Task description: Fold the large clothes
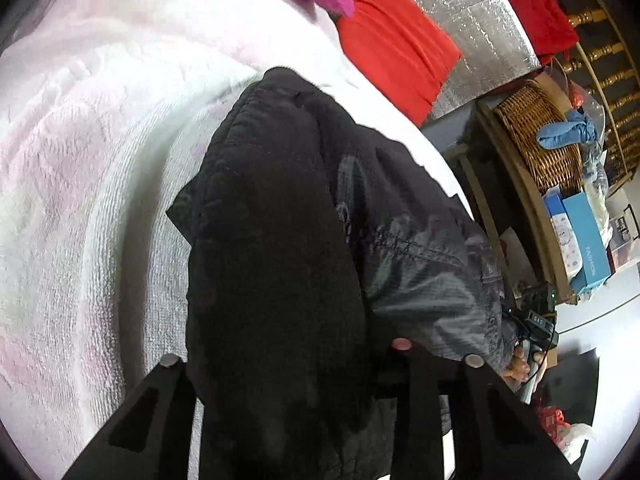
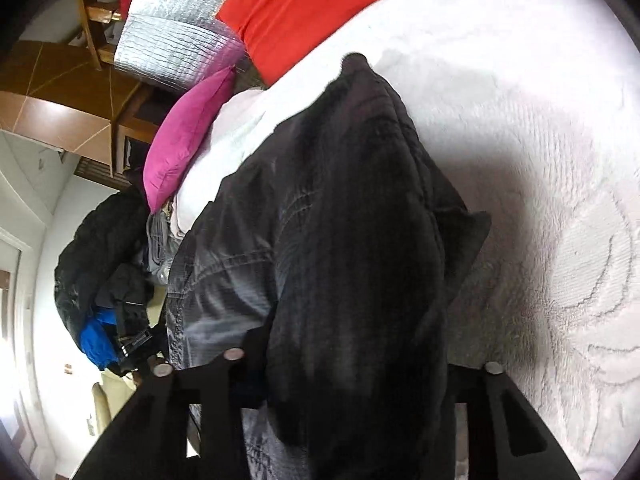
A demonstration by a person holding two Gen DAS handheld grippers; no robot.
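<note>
Black jacket (image 1: 280,240) bunched lengthwise on the white bed blanket (image 1: 80,160). Left gripper (image 1: 320,364) and right gripper (image 2: 328,364) both clamped on its near end. Fold partway; not flattened or squared.

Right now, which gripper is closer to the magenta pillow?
Likely right: the magenta pillow lies up-left of the right gripper, beside the jacket; from the left gripper it sits far past the blanket.

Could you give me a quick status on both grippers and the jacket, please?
Left gripper, right gripper: both shut on black jacket. Jacket bunched over white blanket. Nothing blocking.
</note>
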